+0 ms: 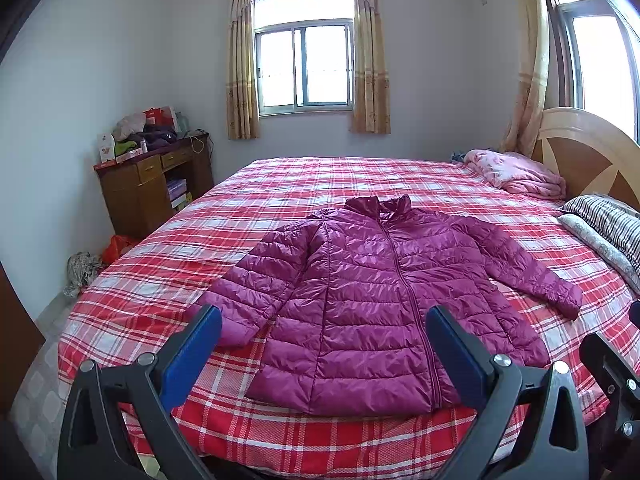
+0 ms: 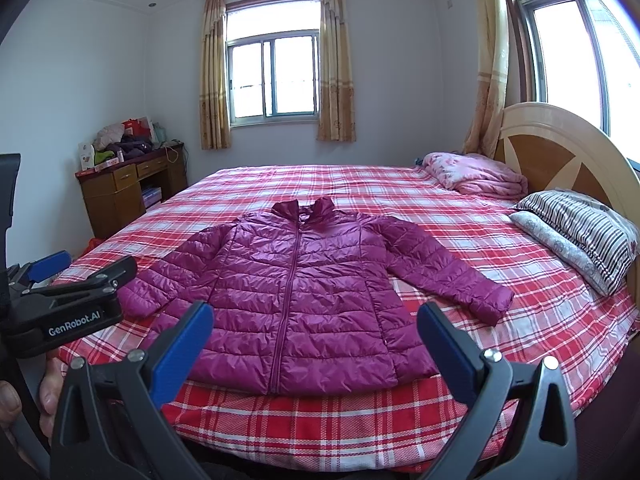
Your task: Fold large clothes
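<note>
Claws first: my left claw (image 1: 323, 322) was spread wide, gripping nothing, held above the near edge of the bed (image 1: 440, 184). My right claw (image 2: 314, 318) was spread the same way, also with nothing between its blue pads (image 2: 182, 354). Beyond them, I saw the jacket (image 1: 372, 300) lying flat on the plaid sheet, zipped, collar away from me, both sleeves angled out to the sides. Farther off, a pink blanket (image 2: 476, 174) and pillows (image 2: 580, 232) sat by the headboard (image 2: 560, 152). A cluttered desk (image 1: 152, 184) stood against the left wall.
</note>
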### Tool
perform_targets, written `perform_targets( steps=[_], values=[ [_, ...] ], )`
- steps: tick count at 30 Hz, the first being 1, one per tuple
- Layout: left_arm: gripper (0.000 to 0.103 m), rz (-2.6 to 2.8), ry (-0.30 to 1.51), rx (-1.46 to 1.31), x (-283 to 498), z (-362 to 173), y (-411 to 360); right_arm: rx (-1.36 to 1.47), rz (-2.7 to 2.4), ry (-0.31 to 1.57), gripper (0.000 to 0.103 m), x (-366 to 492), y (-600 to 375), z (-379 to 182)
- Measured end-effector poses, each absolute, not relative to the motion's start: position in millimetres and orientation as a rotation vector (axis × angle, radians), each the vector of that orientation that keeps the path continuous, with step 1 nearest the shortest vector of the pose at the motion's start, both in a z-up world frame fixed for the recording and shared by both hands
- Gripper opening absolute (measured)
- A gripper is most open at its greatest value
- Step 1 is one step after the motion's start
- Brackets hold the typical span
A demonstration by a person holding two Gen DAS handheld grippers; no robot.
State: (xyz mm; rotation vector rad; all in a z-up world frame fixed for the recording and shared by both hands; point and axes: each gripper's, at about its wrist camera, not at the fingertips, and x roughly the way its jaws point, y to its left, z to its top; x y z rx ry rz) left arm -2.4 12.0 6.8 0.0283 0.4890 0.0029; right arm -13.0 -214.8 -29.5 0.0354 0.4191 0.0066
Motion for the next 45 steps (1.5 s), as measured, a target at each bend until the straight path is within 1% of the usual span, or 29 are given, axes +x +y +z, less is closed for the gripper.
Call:
perform_targets(
  steps=[30, 37, 45],
  values=[
    [0.102, 0.008, 0.489, 0.031, -1, 3, 10, 0.049, 0.026, 0.425, 0.103, -12, -215, -33],
    [0.102, 0.008, 0.555, 0.044, 26, -20, 11, 0.082, 0.001, 0.477, 0.103, 11, -239, -57],
    [0.102, 0.073, 0.624, 0.108, 83, -68, 16, 0.217, -0.158, 0.58, 0.103, 57, -323, -110]
  ],
)
